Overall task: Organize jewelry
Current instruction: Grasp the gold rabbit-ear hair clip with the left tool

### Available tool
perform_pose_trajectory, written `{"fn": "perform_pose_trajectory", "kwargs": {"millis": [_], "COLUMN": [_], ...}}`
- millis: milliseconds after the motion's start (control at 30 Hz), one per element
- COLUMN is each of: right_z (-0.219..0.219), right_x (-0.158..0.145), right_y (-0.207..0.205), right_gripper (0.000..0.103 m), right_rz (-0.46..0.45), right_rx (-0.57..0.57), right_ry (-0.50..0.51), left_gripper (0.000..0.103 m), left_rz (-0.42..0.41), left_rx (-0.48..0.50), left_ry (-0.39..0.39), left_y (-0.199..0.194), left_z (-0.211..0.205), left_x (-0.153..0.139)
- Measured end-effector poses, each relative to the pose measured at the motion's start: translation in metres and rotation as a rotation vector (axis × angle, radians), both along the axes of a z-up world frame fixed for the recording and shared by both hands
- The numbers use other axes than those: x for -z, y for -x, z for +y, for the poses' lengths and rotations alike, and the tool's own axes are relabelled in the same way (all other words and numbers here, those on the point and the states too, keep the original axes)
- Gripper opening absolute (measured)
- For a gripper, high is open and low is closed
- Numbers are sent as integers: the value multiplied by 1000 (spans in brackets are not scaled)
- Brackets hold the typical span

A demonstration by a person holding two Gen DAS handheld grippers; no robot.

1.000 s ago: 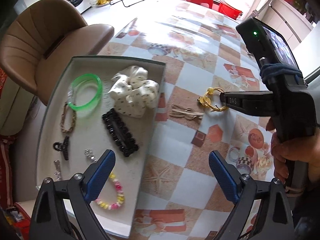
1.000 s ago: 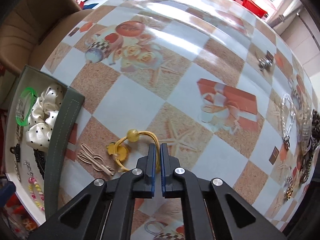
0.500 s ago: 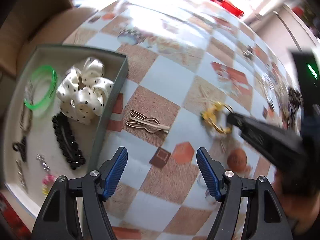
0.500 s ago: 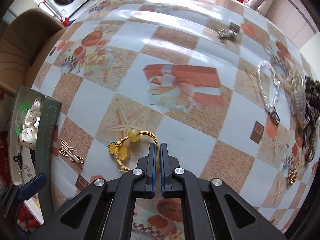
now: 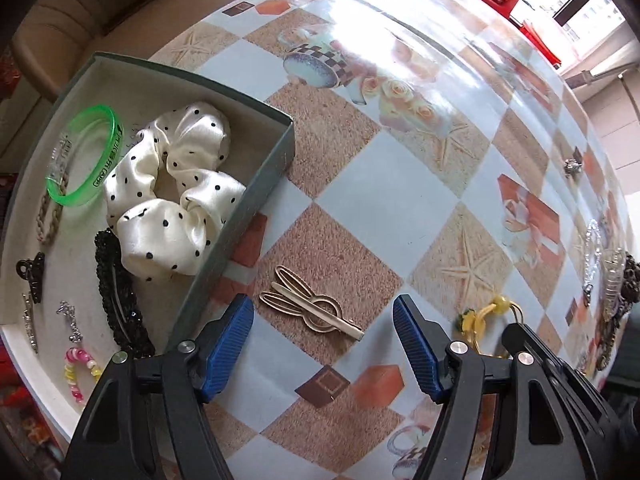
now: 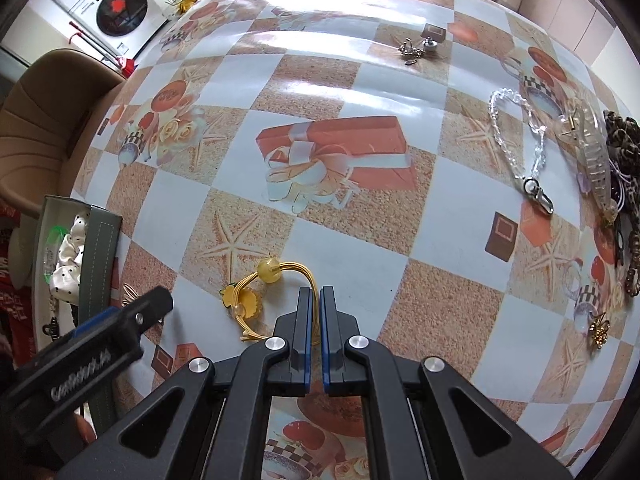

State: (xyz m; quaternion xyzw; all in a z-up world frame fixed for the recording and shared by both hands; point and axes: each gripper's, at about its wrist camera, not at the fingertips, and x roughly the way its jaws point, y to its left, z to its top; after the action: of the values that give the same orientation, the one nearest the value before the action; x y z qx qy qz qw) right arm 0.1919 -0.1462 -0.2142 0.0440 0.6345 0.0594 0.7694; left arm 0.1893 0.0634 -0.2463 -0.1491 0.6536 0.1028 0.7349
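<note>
A gold rabbit-shaped hair clip [image 5: 312, 306] lies flat on the patterned table, just right of the grey-green tray [image 5: 256, 196]. My left gripper [image 5: 322, 344] points down over it. Its jaws are closing, with the clip between the blue pads [image 5: 230, 348] but untouched. My right gripper [image 6: 315, 300] is shut on the cord of a yellow hair tie [image 6: 268, 270] with a bead and a flower, low over the table. That hair tie [image 5: 480, 316] also shows right of the left gripper.
The tray holds a green bangle [image 5: 84, 156], a polka-dot scrunchie [image 5: 172, 200], a black clip [image 5: 120, 300] and a bead bracelet [image 5: 80, 372]. Loose jewelry lies at the right: a clear bead chain [image 6: 516, 148], a clear claw clip [image 6: 592, 156], silver earrings [image 6: 416, 46]. A brown chair [image 6: 60, 120] stands left.
My left gripper has come off the tray, sunk to the gold clip and narrowed its jaws. The right gripper has carried the yellow hair tie away from the tray, still shut on it.
</note>
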Motion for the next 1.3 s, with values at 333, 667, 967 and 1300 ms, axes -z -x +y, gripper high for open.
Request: {"fn": "perform_pose_trajectory", "kwargs": {"millis": [333,667,967,1300], "right_z": [1,-13,-16,-12], "right_x": [-1,-21,-38,-63], "right_y": [3,23,48,72], "right_gripper": [3,3,3,2], "right_rz": [15,32,52,65], "right_rx": [17,55,78,75], "right_ry": [-12,-77,-116,-146], "left_gripper": [21,21,21,21], "left_rz": [-28,-105,-129,-150], "left_rx": [136,275,340,349], "left_ry": [-25,73,88,71], "left_y": [7,40,59,97], "left_z": [-31,-34,-17,9], "left_x": [-8,-45,-73,-109]}}
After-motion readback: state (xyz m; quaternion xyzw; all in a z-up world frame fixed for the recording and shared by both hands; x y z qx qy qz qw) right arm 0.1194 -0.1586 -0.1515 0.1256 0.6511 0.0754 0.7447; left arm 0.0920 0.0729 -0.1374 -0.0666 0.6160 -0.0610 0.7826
